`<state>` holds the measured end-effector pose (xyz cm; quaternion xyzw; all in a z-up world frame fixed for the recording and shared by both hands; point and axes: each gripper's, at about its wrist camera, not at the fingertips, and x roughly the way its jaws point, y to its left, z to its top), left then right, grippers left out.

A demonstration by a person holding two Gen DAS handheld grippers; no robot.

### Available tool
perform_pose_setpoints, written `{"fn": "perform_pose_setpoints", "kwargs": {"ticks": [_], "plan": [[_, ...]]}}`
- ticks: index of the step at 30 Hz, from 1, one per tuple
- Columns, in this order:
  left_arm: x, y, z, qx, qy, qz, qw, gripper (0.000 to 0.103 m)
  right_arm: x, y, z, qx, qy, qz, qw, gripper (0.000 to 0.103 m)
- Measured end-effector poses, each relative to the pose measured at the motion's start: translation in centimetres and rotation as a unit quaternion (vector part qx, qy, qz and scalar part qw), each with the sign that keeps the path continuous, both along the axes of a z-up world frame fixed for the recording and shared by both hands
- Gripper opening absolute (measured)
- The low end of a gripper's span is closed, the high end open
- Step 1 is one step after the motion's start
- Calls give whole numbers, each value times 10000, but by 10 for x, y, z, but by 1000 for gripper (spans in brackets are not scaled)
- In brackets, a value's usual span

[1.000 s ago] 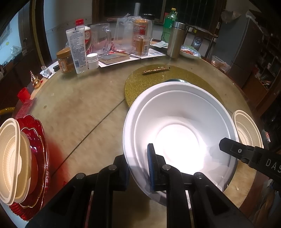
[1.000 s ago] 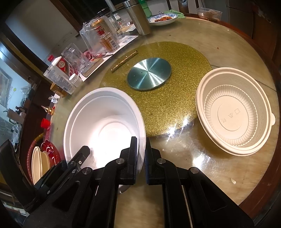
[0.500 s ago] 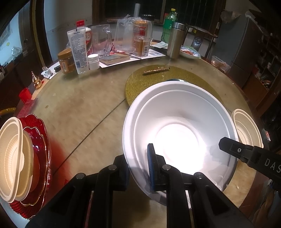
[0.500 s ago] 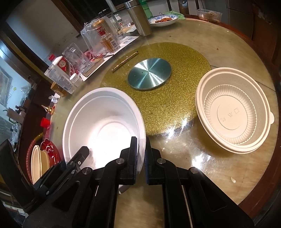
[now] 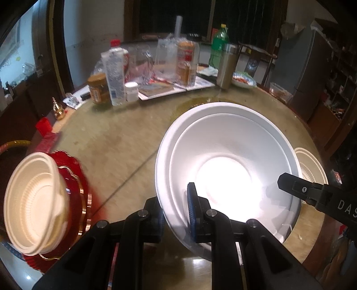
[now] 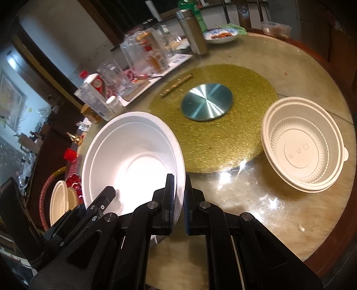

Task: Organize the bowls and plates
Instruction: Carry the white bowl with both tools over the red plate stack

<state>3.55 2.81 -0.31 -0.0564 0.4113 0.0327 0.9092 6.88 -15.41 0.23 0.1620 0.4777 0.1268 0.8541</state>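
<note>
Left wrist view: your left gripper (image 5: 176, 212) is clamped on the near rim of the white bowl (image 5: 225, 165), with bare table (image 5: 116, 138) open at 10 o'clock and a beige bowl (image 5: 31, 203) on red plates (image 5: 78, 196) at the 8 o'clock edge. Right wrist view: your right gripper (image 6: 178, 200) pinches the same white bowl's (image 6: 133, 156) rim at its 4 o'clock side; a second beige bowl (image 6: 303, 145) sits near the table edge at 3 o'clock, the gold mat (image 6: 245, 107) lies between, and clear surface runs along the near edge.

- We see a round table (image 6: 263, 207) with a glossy, stone-like top and dark wooden rim, reflecting overhead light.
- A gold glitter mat (image 6: 243, 93) lies at its centre, bearing a metal disc (image 6: 206, 101).
- Behind stand dark window panes (image 5: 241, 20), a pale wall (image 5: 89, 26) and a grey refrigerator (image 5: 310, 64).
</note>
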Motion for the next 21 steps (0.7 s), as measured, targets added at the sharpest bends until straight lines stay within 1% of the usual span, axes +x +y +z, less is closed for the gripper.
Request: {"fn": "perform_pose_setpoints", "kwargs": {"ticks": [3, 6, 12, 15, 21], "plan": [[-8, 8, 10, 5, -142, 54, 9999, 16, -7, 10, 10, 28, -176, 112, 9998, 7], [-15, 21, 20, -76, -233, 120, 9996, 16, -12, 19, 20, 86, -315, 226, 9992, 7], [-30, 47, 34, -40, -438, 412, 9982, 16, -17, 48, 35, 159, -521, 520, 9972, 7], [-37, 62, 39, -24, -492, 572, 9971, 16, -18, 69, 41, 185, -589, 732, 9954, 7], [-60, 103, 49, -36, -623, 979, 9932, 16, -22, 114, 47, 272, -644, 1200, 9903, 7]]}}
